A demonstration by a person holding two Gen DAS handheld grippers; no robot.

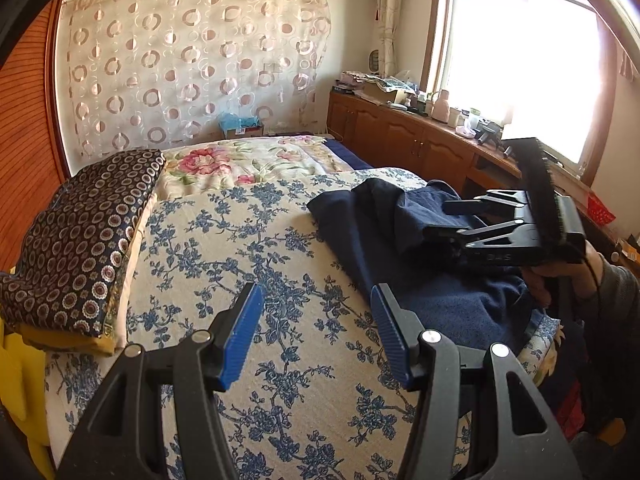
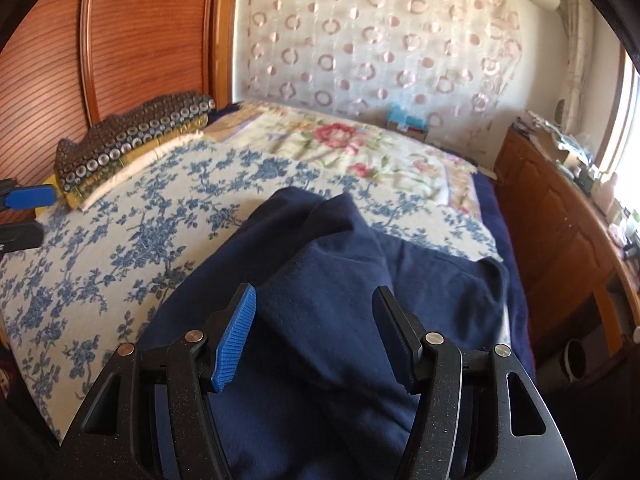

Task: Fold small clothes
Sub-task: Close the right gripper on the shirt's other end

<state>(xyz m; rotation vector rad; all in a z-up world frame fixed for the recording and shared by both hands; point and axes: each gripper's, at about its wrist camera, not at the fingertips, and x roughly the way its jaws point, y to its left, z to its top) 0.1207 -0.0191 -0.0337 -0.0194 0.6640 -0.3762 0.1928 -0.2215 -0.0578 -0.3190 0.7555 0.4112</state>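
Navy garment (image 2: 320, 272) lies rumpled on the floral bedspread (image 1: 240, 240), window side. Left gripper (image 1: 316, 336) gapes empty over bedspread beside garment. Right gripper (image 2: 316, 336) gapes above garment, gripping nothing.

A garment (image 2: 332, 280) lies crumpled on the near right part of a bed cover (image 1: 240, 240). The right gripper (image 2: 314, 332) hovers above it, fingers spread apart. The left gripper (image 1: 316, 332) hangs to its left over bare cover, fingers also apart. A folded quilt (image 1: 80, 240) sits at the cover's left edge, against a wooden panel (image 2: 140, 40). Behind the cover lies a second blanket (image 1: 248, 160), then a curtain (image 1: 192, 64). Cabinets (image 1: 400, 136) run along the right under a window (image 1: 520, 68), holding small items too blurred to name.
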